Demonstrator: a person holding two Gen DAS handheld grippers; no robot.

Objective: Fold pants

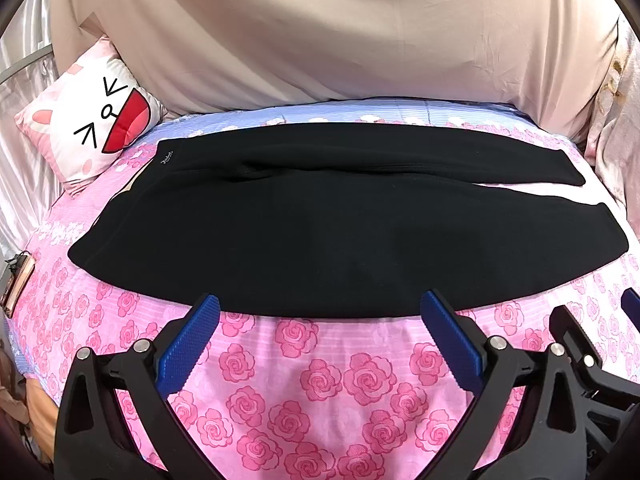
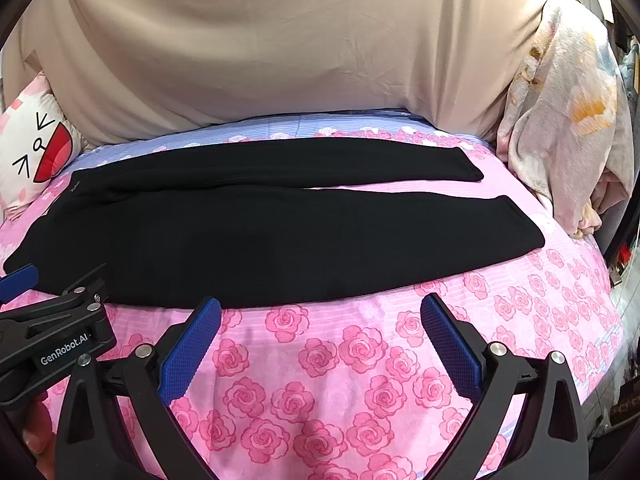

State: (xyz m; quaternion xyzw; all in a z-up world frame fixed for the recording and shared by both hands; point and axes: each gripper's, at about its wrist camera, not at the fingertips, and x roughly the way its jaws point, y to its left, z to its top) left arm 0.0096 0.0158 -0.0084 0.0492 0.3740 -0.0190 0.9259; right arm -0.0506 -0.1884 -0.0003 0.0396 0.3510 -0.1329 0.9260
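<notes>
Both grippers, left [image 1: 320,312] and right [image 2: 320,314], hover wide open and empty beside the flat pants [image 1: 304,232]; folding not begun; next, grip the near edge.

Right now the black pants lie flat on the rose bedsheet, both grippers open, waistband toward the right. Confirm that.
Wrong on one point: the waistband of the pants lies toward the left, by the cartoon pillow, as the left wrist view shows. Left gripper and right gripper are open.
</notes>
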